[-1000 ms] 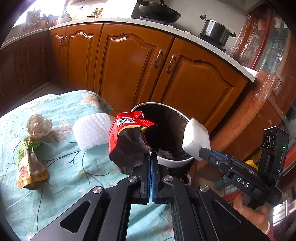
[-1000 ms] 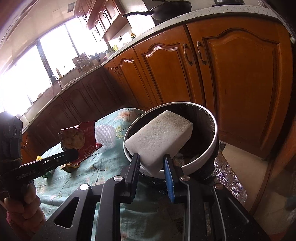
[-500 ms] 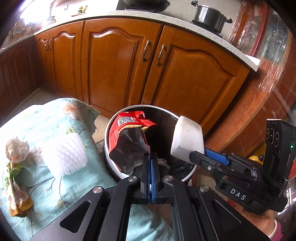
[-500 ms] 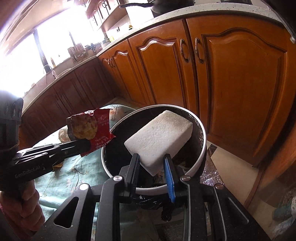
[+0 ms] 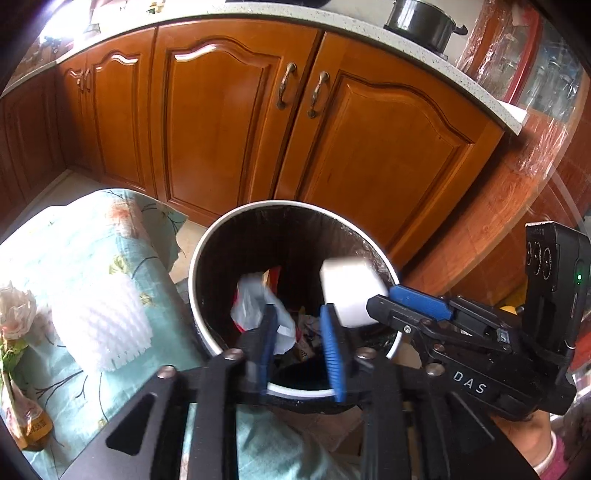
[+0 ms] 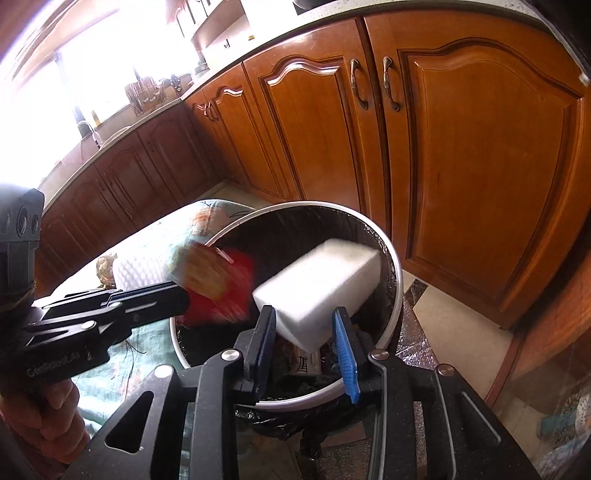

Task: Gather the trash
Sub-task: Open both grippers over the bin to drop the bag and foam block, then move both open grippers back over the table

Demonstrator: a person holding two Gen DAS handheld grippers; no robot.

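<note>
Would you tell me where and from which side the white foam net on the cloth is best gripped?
Grip the foam net across its short width, coming from above: it lies flat on the cloth, a soft squashable tube with free sides, near the bin.

Two grippers are showing: the left gripper (image 5: 301, 345), whose jaws are opening with nothing between them in its own view, and the right gripper (image 6: 304, 345), whose jaws are opening around one white foam block (image 6: 319, 286). One trash bin (image 5: 207, 332) is standing directly ahead of both tools, and one red snack wrapper (image 6: 218, 291), blurred, is showing just beyond the left gripper's tips over the bin. To the left of the left gripper, one foam fruit net (image 5: 101, 326), one crumpled tissue (image 5: 16, 308) and one yellow packet (image 5: 26, 421) are lying on one floral cloth (image 5: 85, 243); beyond the tools, one pot (image 5: 424, 20) is sitting on the counter.
</note>
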